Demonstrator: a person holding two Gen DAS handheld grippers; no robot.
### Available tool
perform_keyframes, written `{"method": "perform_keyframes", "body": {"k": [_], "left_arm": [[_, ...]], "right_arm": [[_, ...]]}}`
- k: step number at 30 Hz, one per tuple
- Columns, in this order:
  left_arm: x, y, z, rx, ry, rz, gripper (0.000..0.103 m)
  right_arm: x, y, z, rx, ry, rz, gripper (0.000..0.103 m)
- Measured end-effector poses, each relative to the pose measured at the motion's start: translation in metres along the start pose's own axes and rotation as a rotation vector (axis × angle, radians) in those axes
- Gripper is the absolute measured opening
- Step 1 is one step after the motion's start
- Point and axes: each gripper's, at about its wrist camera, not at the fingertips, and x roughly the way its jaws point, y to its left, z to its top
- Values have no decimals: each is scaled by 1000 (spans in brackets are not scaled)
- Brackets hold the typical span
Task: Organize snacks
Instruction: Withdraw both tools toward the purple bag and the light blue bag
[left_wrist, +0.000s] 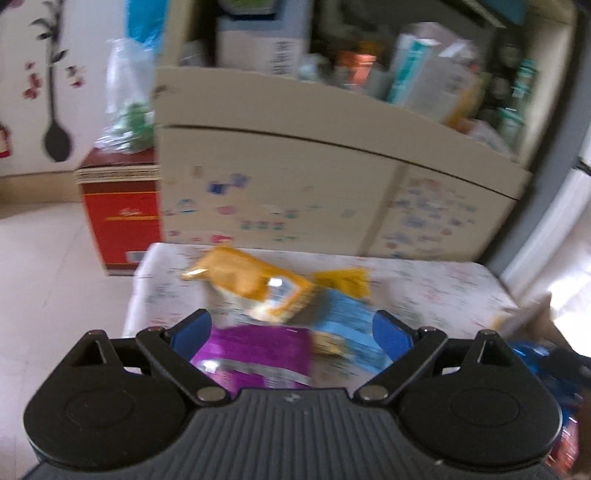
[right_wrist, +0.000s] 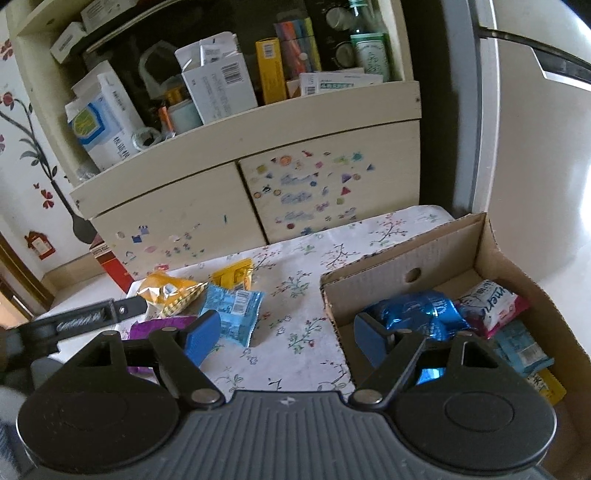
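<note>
Several snack packets lie on the floral-cloth table (right_wrist: 295, 258): an orange one (right_wrist: 170, 291), a small yellow one (right_wrist: 232, 275), a light blue one (right_wrist: 232, 310) and a purple one (right_wrist: 155, 326). The left wrist view is blurred. In it my left gripper (left_wrist: 291, 332) stands open just above the purple packet (left_wrist: 255, 354), with the light blue packet (left_wrist: 351, 332) by its right finger and the orange packet (left_wrist: 251, 284) beyond. My right gripper (right_wrist: 286, 334) is open and empty over bare cloth. Its right finger hangs over the near corner of the cardboard box (right_wrist: 406, 254).
The box holds a shiny blue foil packet (right_wrist: 413, 314), a pink-and-white packet (right_wrist: 487, 306) and others. A cream cabinet (right_wrist: 258, 147) with a cluttered shelf stands behind the table. A red box (left_wrist: 122, 221) sits on the floor at left, and a white appliance (right_wrist: 535, 147) stands at right.
</note>
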Motion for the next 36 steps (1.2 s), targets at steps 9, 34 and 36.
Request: {"method": "perform_keyframes", "body": {"k": [9,34,36], "left_arm": [[48,33,-2,-96,29,158,94],[2,24,-62,195,197,72,95],[0,18,-53,249,160,49,95]], "right_arm": [[3,5,-2,-21,17,14,84],[7,9,-3,-33,31,31,84],[8,9,-2,-29,35,37,84]]}}
